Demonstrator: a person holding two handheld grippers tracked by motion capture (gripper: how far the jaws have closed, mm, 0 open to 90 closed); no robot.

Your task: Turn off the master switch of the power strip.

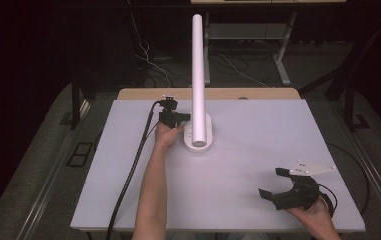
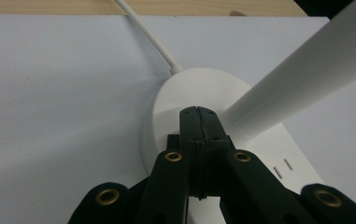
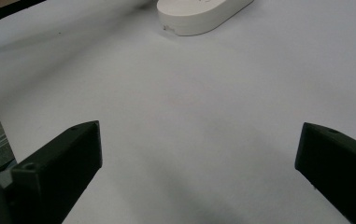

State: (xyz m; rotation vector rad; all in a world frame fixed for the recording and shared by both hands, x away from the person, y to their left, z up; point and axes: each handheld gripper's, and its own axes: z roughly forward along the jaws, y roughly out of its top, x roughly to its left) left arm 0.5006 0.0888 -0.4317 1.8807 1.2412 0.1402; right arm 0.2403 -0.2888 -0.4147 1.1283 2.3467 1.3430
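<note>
Centrally on the white tabletop (image 1: 128, 165) stands a white lamp (image 1: 197, 75): a flat, oval, matte plastic base (image 1: 200, 140) with rounded ends, and a long, smooth, round tube rising from it, tall and upright in the high view. In the left gripper view the tube (image 2: 306, 79) leans away to the upper right from the base (image 2: 166, 107), two small slots (image 2: 283, 168) are cut into the base's top near its edge, and a thin white cord (image 2: 147, 32) leaves the far end of the base toward the wooden strip along the tabletop's back edge.

The left hand-held gripper (image 1: 178, 118) sits just left of the tube, over the base, with its black cable (image 1: 133, 165) trailing back along the forearm. Its jaws are pressed together with nothing visible between them, and their tips (image 2: 197, 116) lie on or just above the base top, right beside the foot of the tube; contact with the base is hard to judge.

The right hand-held gripper (image 1: 274, 181) is near the front right corner of the tabletop, well apart from the lamp, its jaws spread wide over bare white surface. Its own view shows one end of the base (image 3: 199, 14) farther off.
</note>
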